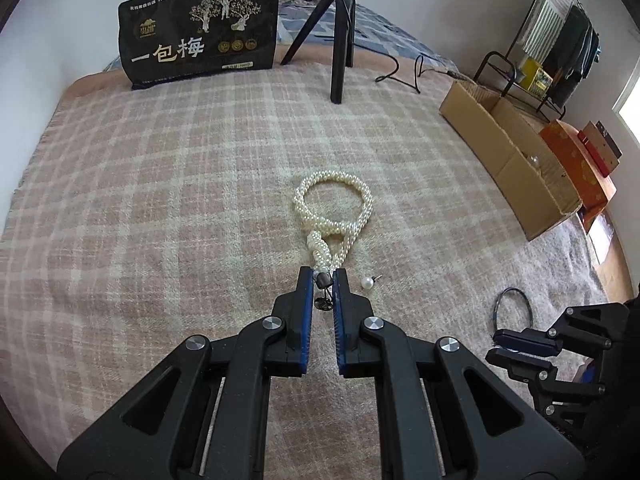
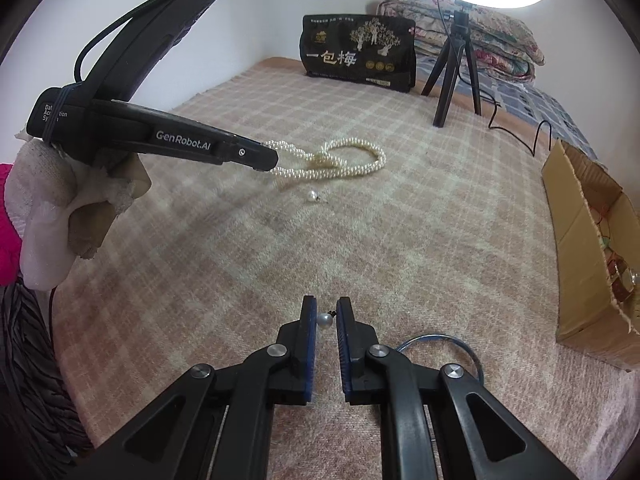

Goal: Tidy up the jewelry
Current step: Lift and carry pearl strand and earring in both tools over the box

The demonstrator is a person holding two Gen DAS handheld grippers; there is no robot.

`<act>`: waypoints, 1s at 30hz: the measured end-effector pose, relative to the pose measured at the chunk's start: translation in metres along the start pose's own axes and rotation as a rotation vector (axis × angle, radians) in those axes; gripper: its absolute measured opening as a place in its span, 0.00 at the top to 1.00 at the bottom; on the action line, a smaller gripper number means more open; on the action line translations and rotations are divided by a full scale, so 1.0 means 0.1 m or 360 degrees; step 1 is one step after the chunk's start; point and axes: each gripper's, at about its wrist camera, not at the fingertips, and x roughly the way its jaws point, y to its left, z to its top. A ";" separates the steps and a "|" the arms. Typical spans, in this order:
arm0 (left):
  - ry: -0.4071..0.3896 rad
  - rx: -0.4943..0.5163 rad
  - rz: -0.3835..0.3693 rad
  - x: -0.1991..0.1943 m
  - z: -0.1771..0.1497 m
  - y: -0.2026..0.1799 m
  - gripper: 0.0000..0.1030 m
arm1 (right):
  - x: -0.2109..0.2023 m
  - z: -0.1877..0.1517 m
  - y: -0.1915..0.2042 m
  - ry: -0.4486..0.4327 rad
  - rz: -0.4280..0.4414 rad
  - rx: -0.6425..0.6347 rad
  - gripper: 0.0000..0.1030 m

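A multi-strand pearl necklace lies looped on the checked blanket. My left gripper is shut on the necklace's clasp end, which is raised slightly off the blanket. In the right wrist view that same left gripper holds the end of the necklace. My right gripper is shut on a pearl earring, low over the blanket. A second pearl earring lies loose beside the necklace, just right of the left fingers. The right gripper shows at the lower right.
An open cardboard box holding some jewelry stands at the right edge of the bed. A blue bangle lies by the right gripper. A black tripod and a black printed bag stand at the back.
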 end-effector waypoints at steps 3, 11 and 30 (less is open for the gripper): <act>-0.0064 -0.0015 -0.0012 -0.17 0.07 0.00 0.93 | -0.07 0.04 0.01 -0.0026 -0.0010 -0.0004 0.93; -0.0204 -0.0094 -0.0050 -0.53 0.27 0.03 0.93 | -0.26 0.09 0.03 -0.0090 -0.0025 -0.0012 0.93; -0.0439 -0.0083 -0.0101 -1.15 0.46 -0.28 0.94 | -0.73 0.09 -0.05 -0.0230 -0.0101 0.0028 0.93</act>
